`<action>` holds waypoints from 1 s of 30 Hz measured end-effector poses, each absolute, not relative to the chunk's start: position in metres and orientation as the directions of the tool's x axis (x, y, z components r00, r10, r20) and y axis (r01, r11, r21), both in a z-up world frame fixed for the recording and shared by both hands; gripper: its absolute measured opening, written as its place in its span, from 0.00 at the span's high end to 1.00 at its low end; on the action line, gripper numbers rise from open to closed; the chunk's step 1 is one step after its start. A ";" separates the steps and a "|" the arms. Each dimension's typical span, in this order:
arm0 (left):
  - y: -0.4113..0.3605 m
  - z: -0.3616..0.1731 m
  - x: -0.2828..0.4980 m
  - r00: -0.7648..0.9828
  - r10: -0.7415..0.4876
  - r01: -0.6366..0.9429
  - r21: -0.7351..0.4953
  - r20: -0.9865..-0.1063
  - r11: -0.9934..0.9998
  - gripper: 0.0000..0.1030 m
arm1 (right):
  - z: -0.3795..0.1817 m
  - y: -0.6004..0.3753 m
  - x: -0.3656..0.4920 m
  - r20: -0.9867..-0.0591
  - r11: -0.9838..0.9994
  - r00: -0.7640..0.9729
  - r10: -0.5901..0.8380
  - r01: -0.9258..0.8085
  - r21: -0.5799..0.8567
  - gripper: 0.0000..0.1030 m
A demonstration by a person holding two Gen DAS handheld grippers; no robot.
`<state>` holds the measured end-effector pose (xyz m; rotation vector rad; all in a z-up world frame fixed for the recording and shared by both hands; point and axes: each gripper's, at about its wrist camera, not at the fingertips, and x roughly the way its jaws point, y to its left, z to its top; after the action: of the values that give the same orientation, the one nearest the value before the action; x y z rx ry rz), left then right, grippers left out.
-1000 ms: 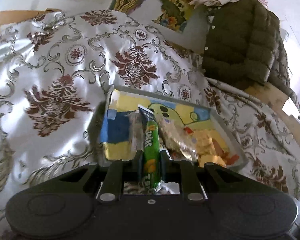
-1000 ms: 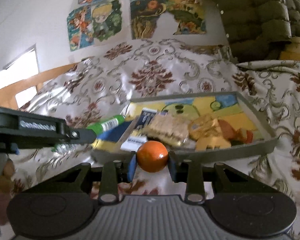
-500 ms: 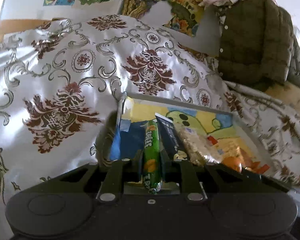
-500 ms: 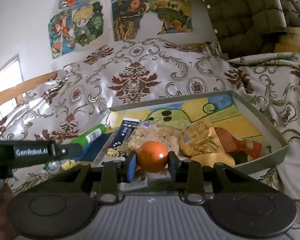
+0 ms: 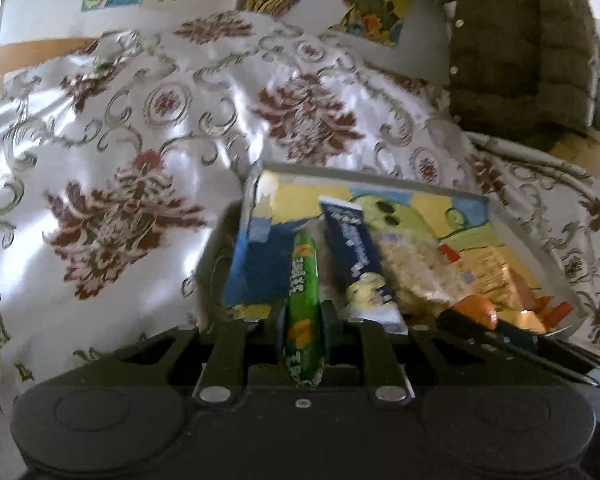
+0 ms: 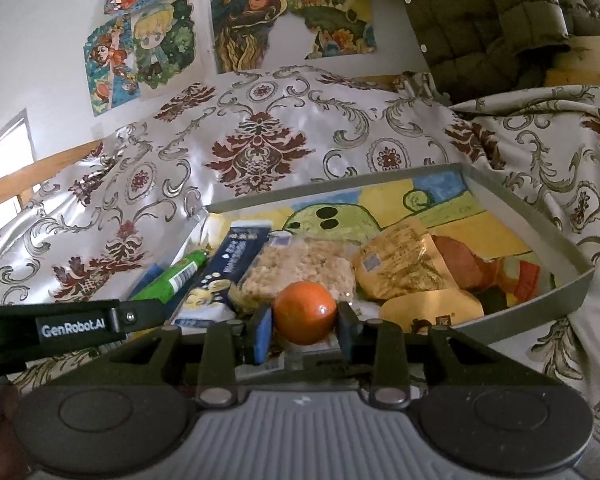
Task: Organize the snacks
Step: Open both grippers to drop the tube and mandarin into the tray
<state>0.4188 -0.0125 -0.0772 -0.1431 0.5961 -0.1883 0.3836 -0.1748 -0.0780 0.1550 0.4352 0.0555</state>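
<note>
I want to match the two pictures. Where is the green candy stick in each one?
Left wrist view: green candy stick sits bottom centre, clamped in the left gripper.
Right wrist view: it pokes in at lower left, over the tray.
Shared landmark: the dark blue packet beside it.

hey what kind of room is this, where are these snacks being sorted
Probably a bedroom or other lived-in room at home. A satin floral bedspread covers the surface under the snack tray, cartoon drawings are stuck on the wall, and a quilted green jacket hangs beside them.
</note>
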 end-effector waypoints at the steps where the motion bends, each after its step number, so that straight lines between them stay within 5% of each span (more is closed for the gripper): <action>1: -0.010 -0.079 0.421 0.804 -0.216 0.124 -0.200 -0.554 0.972 0.82 | -0.078 -0.175 0.384 -0.416 0.987 0.905 0.088 -0.022 0.161 0.63; 15: -0.009 -0.071 0.418 0.813 -0.227 0.133 -0.208 -0.536 0.969 0.78 | -0.078 -0.174 0.383 -0.418 0.987 0.905 0.084 -0.018 0.159 0.58; 21: -0.008 -0.065 0.416 0.815 -0.246 0.133 -0.244 -0.524 0.961 0.68 | -0.068 -0.179 0.376 -0.392 0.987 0.918 0.066 -0.002 0.160 0.53; 30: -0.011 -0.043 0.400 0.847 -0.245 0.148 -0.234 -0.471 0.961 0.38 | -0.047 -0.191 0.359 -0.361 0.985 0.931 0.052 0.012 0.175 0.38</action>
<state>0.4002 -0.0105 -0.0433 -0.1926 0.5206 -0.2086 0.3594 -0.1906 -0.0468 0.1758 0.3730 0.0205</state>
